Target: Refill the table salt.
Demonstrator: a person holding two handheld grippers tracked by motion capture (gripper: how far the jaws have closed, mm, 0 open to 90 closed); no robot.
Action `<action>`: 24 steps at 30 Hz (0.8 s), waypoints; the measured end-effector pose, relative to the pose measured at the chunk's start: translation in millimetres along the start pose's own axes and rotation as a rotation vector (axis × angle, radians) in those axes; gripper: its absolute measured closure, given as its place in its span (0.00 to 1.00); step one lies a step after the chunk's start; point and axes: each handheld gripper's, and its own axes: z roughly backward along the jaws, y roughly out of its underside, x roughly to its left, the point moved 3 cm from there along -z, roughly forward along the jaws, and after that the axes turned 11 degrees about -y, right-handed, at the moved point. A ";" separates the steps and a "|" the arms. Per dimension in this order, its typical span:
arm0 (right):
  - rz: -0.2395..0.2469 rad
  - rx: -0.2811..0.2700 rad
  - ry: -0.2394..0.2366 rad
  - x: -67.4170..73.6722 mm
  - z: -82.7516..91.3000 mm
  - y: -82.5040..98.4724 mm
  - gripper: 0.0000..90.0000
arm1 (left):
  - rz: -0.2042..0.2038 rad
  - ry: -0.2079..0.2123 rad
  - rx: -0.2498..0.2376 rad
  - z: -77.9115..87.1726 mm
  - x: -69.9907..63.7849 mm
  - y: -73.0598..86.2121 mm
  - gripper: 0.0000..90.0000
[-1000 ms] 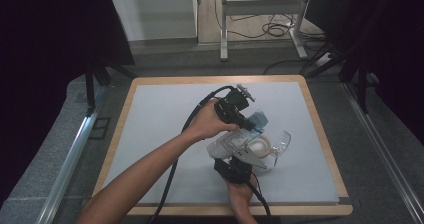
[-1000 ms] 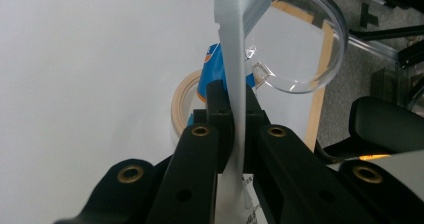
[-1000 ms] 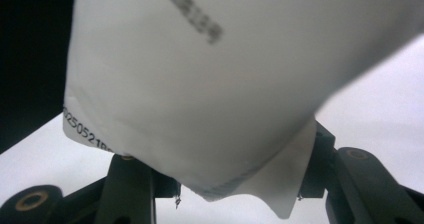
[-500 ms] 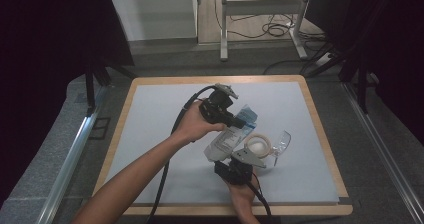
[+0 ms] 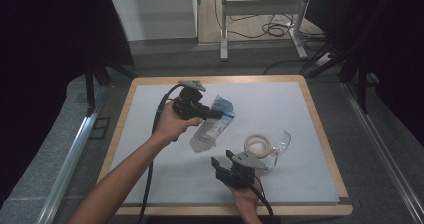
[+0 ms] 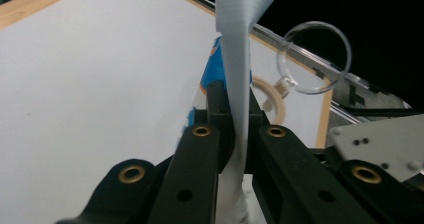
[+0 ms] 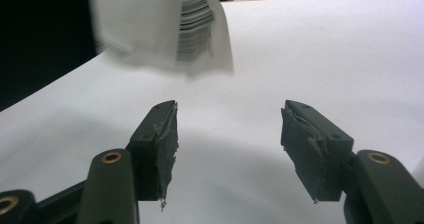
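Left gripper: jaws closed on the top edge of a clear plastic pouch with blue print. In the left gripper view the pouch runs edge-on between the two black jaws and stands up past them. In the high view the pouch hangs from the gripper, slanting down toward the person, lower end at or just above the sheet; contact cannot be told. The left hand holds this gripper above the middle of the table, cable trailing back along the forearm.

Right gripper: jaws apart, having just been opening, nothing between them. In the right gripper view the worn pads stand well apart over the bare pale sheet, and the lower end of the pouch, with printed lines, hangs ahead of the jaws, clear of them. The gripper sits near the table's front edge.

Just beside the right gripper, to its right: a beige ring lying flat, and touching it a clear plastic piece. In the left gripper view the piece shows as a clear hoop beyond the beige ring.
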 end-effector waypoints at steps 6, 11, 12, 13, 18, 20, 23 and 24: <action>0.006 -0.002 0.000 -2.1 6.8 2.4 0.45 | 0.072 -0.046 -0.032 8.9 29.6 18.9 1.00; 0.007 -0.006 -0.003 -2.7 14.5 4.0 0.45 | 0.128 -0.103 -0.062 15.0 58.0 33.8 1.00; 0.007 -0.005 -0.007 -2.3 15.5 4.1 0.45 | 0.135 -0.120 -0.066 15.6 63.3 35.9 1.00; 0.010 -0.006 -0.009 -2.1 16.0 4.2 0.45 | 0.140 -0.136 -0.070 16.2 68.4 37.5 1.00; 0.019 -0.010 -0.025 1.2 18.1 3.2 0.45 | 0.166 -0.202 -0.107 18.1 91.8 45.0 1.00; 0.022 -0.012 -0.032 1.8 19.4 2.5 0.45 | 0.183 -0.222 -0.121 17.5 100.1 49.4 1.00; 0.020 -0.014 -0.037 2.3 21.5 2.5 0.45 | 0.214 -0.239 -0.137 15.6 111.9 58.8 1.00; 0.021 -0.013 -0.037 2.2 22.1 2.9 0.45 | 0.218 -0.250 -0.136 14.7 115.6 62.8 1.00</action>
